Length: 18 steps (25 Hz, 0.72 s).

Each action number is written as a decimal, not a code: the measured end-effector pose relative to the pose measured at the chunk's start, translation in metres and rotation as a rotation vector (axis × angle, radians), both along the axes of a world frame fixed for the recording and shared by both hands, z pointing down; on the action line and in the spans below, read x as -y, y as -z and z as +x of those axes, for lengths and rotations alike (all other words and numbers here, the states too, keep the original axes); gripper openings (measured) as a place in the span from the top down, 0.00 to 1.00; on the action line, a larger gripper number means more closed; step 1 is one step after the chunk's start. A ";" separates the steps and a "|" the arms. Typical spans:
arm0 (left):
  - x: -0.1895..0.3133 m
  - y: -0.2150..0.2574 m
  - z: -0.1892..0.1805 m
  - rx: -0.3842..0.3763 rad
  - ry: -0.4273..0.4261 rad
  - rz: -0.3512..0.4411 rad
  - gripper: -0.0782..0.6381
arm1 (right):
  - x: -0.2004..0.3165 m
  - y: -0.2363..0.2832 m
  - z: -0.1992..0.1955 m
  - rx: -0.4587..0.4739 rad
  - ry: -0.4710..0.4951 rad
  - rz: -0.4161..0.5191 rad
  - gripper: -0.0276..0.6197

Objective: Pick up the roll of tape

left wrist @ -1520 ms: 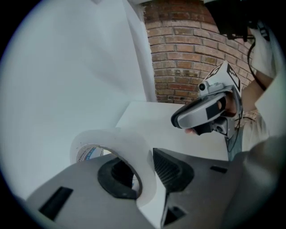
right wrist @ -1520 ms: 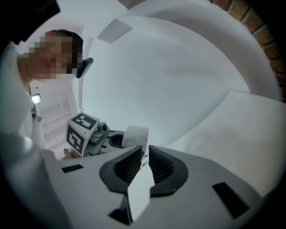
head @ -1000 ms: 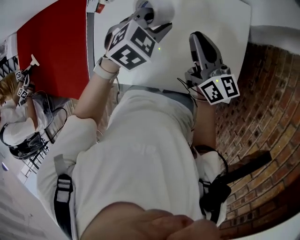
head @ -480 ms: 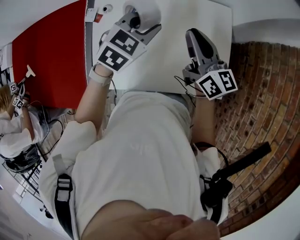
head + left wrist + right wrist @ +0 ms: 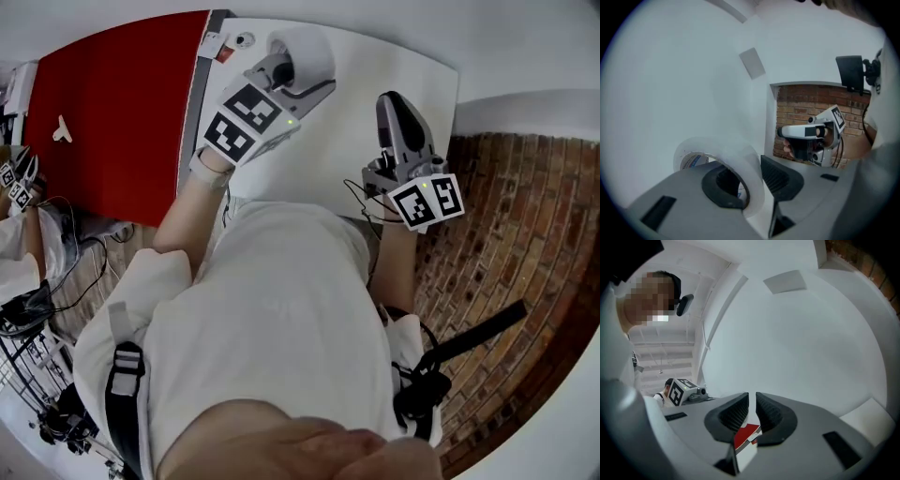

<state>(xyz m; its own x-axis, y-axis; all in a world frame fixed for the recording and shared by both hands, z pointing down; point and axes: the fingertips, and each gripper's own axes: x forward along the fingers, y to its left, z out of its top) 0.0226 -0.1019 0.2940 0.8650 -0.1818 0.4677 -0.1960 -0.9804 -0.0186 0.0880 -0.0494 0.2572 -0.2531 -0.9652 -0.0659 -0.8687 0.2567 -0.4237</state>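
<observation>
The roll of tape [image 5: 737, 154], a clear ring with a printed core, sits pinched between the jaws of the left gripper [image 5: 752, 180], one pad inside its hole and the other against its outer face. In the head view it seems to hang above the far part of the white table [image 5: 356, 112], so the pick looks all but done. The right gripper [image 5: 752, 411] has its jaws pressed nearly together on nothing, beside the brick floor [image 5: 506, 216]. Next calls only for a steady squeeze so the slick ring does not slip
</observation>
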 end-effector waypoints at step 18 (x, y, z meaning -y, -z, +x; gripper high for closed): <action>-0.021 0.092 -0.079 -0.382 0.084 -0.116 0.73 | 0.001 0.081 -0.072 -0.080 0.143 0.093 0.89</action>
